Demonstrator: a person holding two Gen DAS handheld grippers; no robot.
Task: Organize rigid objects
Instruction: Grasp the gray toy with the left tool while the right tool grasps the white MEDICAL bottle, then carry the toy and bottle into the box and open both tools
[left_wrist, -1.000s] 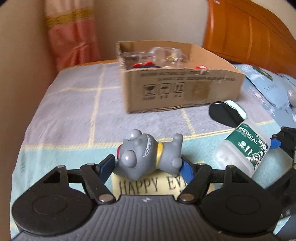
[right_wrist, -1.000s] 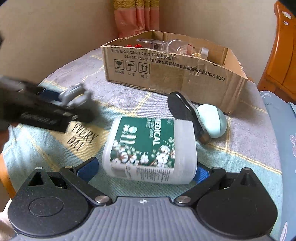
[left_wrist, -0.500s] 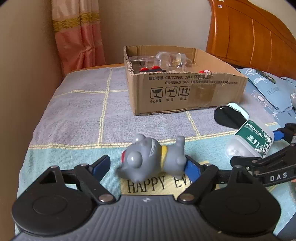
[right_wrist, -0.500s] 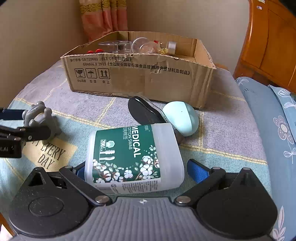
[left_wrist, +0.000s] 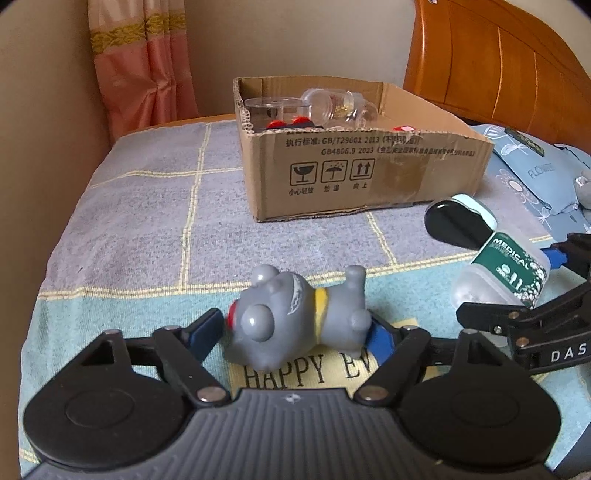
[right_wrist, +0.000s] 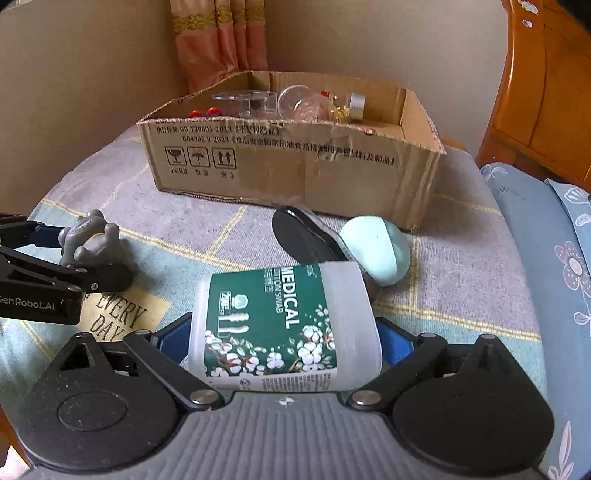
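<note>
While the left wrist view looks steeply down over the bed, the left gripper sits low over the checked blanket, its jaws having just been closing and now pinching the grey toy dog head to rump between the blue pads; the dog is smooth moulded plastic, rounded, lying on its side with a yellow collar, just in front of the "HAPPY" patch, well short of the cardboard box, a corrugated open-top carton with clear plastic containers inside; the cotton swab tub lies to the right with the right gripper around it; right wrist view: same downward tilt, right gripper jaws have just been closing, blue pads now against both sides of the cotton swab tub, a frosted plastic cylinder on its side with a glossy green label; beyond it a mint egg-shaped case with black lid, touching the tub, box behind; left gripper on the toy dog at left
</note>
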